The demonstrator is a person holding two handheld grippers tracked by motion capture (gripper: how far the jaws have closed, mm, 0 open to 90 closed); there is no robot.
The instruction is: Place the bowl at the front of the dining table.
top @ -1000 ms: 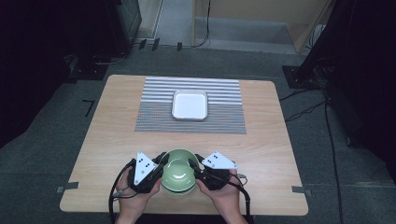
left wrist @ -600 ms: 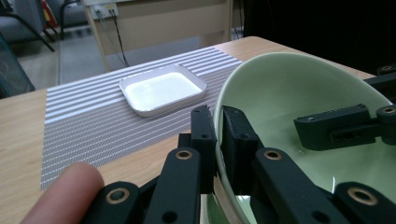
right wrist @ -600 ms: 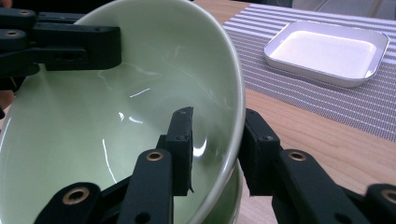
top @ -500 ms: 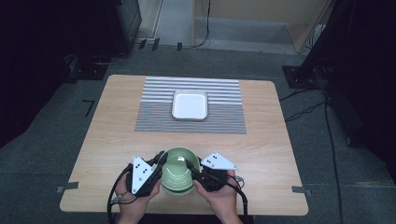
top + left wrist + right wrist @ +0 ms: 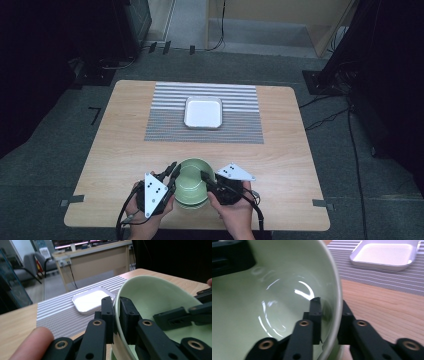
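Glossy round green bowl (image 5: 191,183); left gripper (image 5: 116,312) & right gripper (image 5: 331,315) each pinch its rim.

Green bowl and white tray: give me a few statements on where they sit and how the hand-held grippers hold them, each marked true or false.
1. Both hand-held grippers, left and right, clamp the green bowl's rim. True.
2. The white tray holds food. False: it is empty.
3. The tray sits on the striped mat. True.
4. The bowl rests on the mat. False: it is at the table's near edge, off the mat.
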